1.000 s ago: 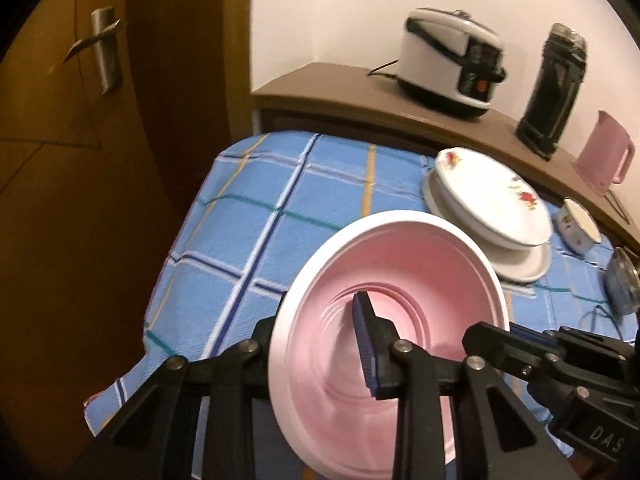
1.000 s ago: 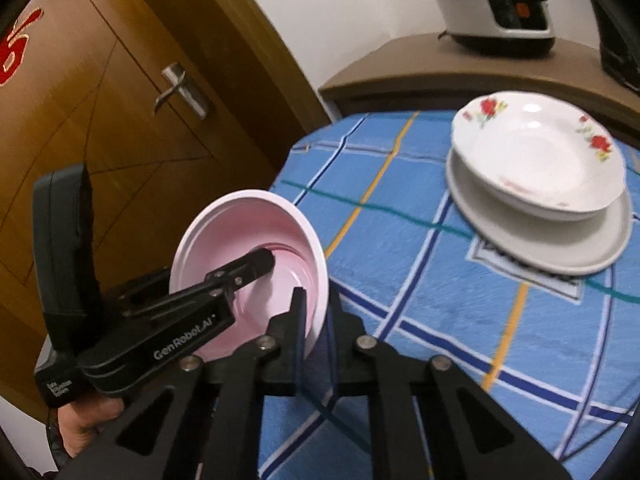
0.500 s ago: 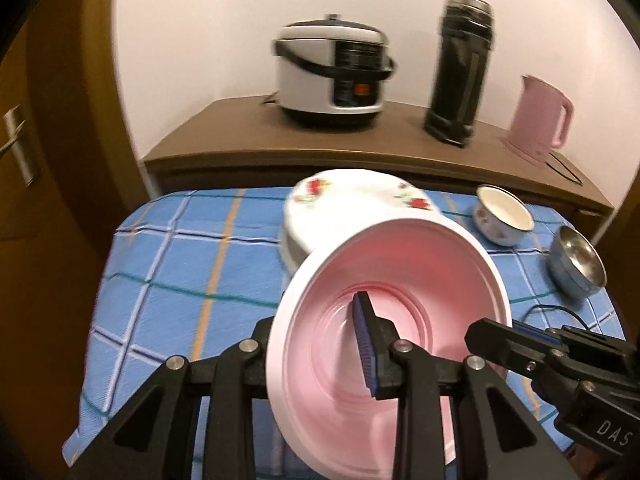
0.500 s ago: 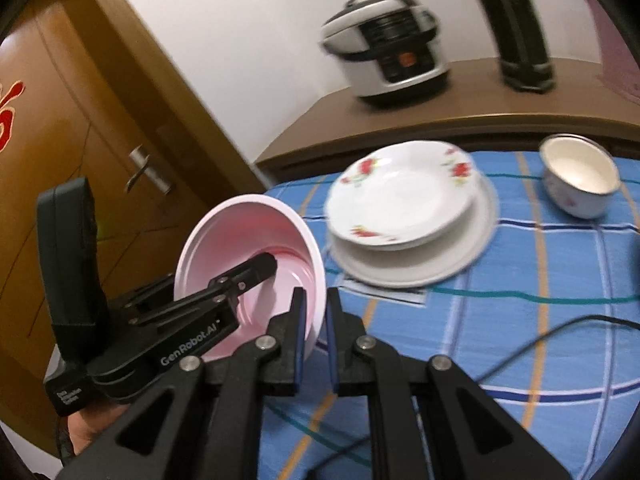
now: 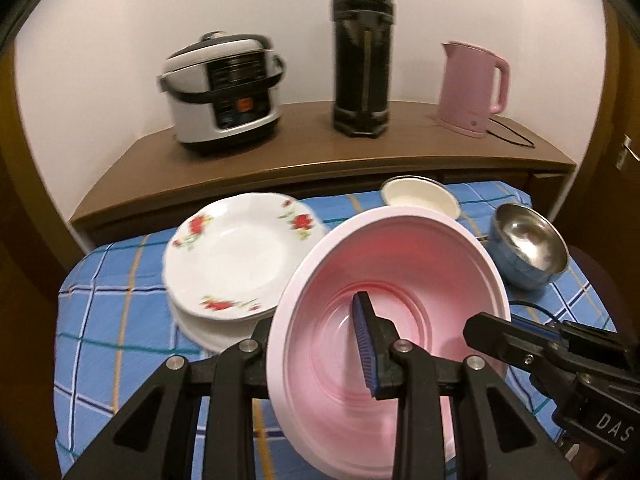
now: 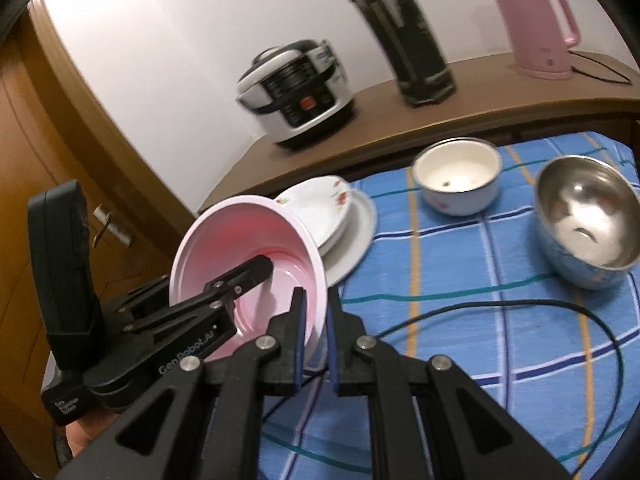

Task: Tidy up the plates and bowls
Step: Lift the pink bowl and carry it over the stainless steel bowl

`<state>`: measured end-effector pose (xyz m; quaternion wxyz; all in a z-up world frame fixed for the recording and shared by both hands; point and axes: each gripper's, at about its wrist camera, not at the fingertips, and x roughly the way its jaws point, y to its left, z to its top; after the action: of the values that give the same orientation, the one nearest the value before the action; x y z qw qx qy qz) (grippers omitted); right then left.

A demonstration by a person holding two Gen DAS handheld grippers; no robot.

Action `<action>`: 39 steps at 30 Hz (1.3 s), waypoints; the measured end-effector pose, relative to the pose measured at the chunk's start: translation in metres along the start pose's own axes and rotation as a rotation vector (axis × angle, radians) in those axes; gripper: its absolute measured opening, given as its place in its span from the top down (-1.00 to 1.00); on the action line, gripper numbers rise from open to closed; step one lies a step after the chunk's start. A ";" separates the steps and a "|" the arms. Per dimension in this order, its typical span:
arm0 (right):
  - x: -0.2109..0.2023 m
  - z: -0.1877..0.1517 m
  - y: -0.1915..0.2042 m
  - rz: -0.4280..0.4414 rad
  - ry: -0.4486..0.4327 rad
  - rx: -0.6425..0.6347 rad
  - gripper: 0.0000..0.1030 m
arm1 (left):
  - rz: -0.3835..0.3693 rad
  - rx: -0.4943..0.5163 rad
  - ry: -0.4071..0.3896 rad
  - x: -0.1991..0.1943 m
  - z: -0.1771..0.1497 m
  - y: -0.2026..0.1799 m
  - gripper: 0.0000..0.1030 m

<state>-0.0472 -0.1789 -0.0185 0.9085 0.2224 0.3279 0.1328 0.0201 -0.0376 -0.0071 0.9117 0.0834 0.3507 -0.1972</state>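
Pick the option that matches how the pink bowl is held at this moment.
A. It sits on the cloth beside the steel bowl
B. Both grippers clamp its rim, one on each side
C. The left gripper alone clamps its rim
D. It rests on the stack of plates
B. The pink bowl hangs tilted above the cloth, with the left gripper and the right gripper each having jaws either side of its rim.

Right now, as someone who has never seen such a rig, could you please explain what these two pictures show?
A person holds two hand-held grippers, each with a camera looking along its fingers. One picture is from the left gripper, the other from the right gripper. Both are shut on the rim of one pink bowl, held above a blue checked tablecloth. On the cloth sit stacked plates, a white bowl and a steel bowl. A shelf behind carries a cooker, flask and kettle.
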 end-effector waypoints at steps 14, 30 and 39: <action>-0.043 0.012 -0.061 -0.085 -0.082 0.093 0.83 | -0.101 0.089 -0.005 0.020 0.030 -0.072 0.38; -0.085 0.021 -0.117 -0.168 -0.163 0.175 0.83 | -0.186 0.161 0.017 0.040 0.044 -0.140 0.38; -0.100 0.031 -0.140 -0.211 -0.194 0.195 0.83 | -0.241 0.176 0.012 0.050 0.061 -0.169 0.38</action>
<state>-0.0887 -0.3482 -0.0122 0.9188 0.2856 0.2717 -0.0179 0.0201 -0.2240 0.0018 0.8684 0.1213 0.3451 -0.3347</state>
